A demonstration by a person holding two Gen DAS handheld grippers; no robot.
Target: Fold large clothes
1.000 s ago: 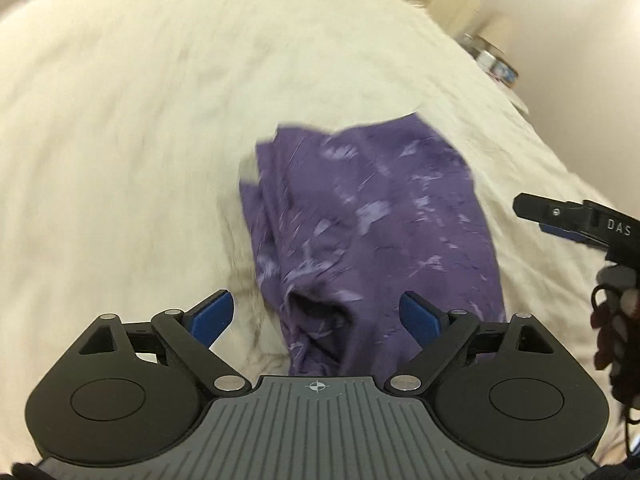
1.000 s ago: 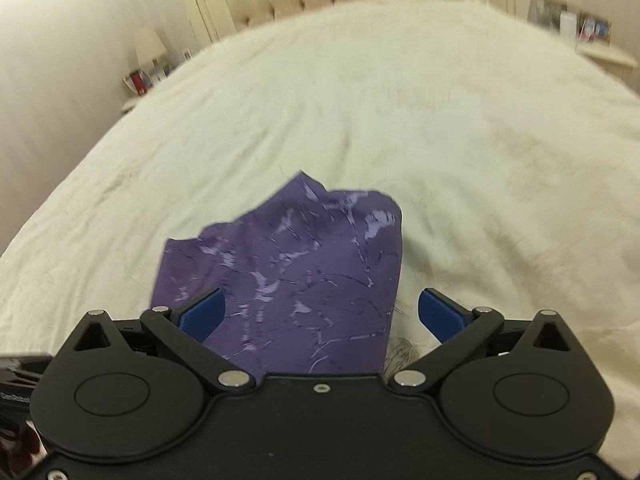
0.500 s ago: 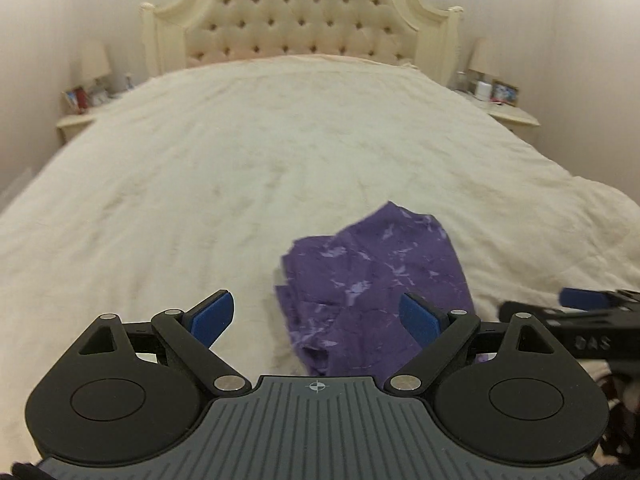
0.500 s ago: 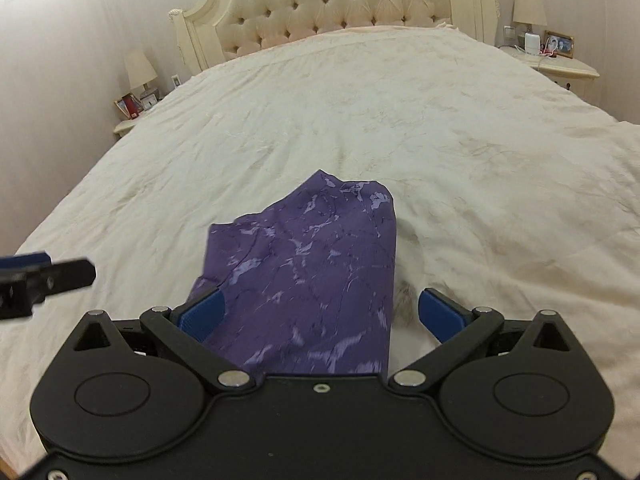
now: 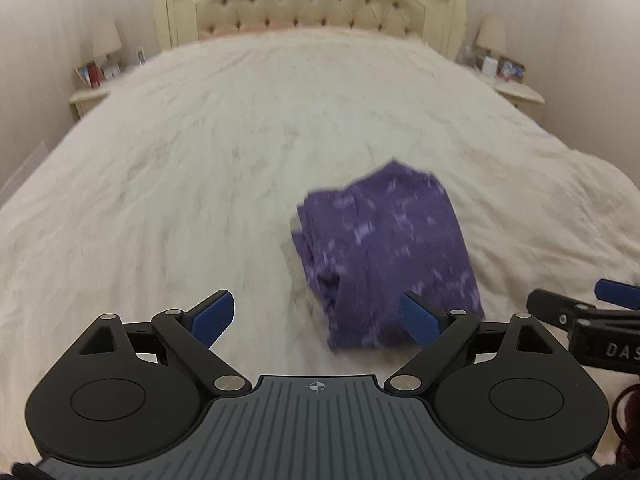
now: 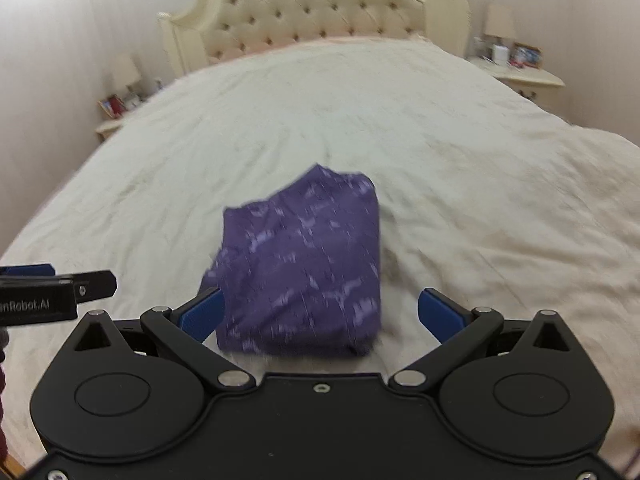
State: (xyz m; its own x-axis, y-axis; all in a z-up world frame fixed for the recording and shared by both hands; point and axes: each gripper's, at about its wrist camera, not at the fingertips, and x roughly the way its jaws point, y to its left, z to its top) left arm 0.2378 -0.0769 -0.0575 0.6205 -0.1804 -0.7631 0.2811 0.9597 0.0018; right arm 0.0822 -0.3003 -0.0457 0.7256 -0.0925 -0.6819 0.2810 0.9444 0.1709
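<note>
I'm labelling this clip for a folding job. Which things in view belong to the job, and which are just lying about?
Part of the job:
purple garment, folded on the bed cover
left gripper, open
right gripper, open

Just lying about:
headboard
lamps
nightstand with small items

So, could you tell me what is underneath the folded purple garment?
The purple garment lies on the cream bedspread, which shows all around it. Whatever lies directly beneath is covered.

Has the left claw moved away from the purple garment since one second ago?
Yes. The left claw has backed away and upward: the purple garment looks smaller, and the headboard is now visible.
</note>
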